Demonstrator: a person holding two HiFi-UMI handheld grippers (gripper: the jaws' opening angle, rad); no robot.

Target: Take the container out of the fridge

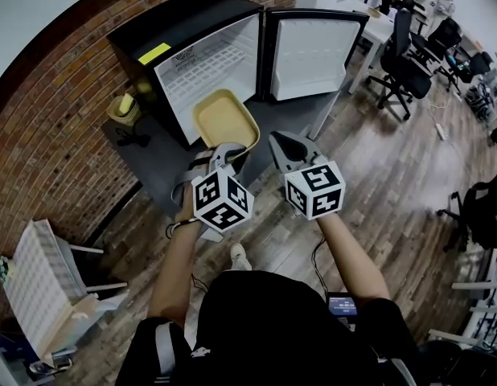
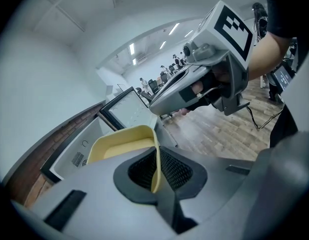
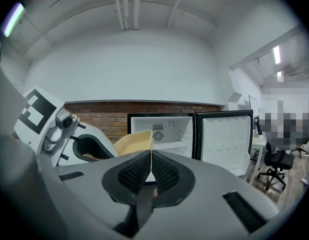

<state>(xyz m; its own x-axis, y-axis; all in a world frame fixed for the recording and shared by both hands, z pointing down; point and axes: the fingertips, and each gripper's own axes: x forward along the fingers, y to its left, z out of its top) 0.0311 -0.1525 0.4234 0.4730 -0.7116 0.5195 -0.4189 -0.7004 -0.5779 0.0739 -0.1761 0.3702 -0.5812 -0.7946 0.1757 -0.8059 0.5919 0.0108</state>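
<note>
Left gripper [image 2: 155, 159] clamping container [image 2: 122, 143], fridge label [image 1: 154, 53] illegible

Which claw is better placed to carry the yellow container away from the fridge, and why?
Left: the left claw is clamped on the rim of the yellow container, outside the fridge; the right claw is shut, empty.

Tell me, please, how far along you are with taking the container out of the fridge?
Done: the small black fridge stands with its white-lined door open, and the pale yellow plastic container looks clear of the compartment, in the air before it. In hand: the left gripper is shut on the container's rim; the right gripper is shut and empty beside it. Left: probably just setting it down somewhere.
</note>
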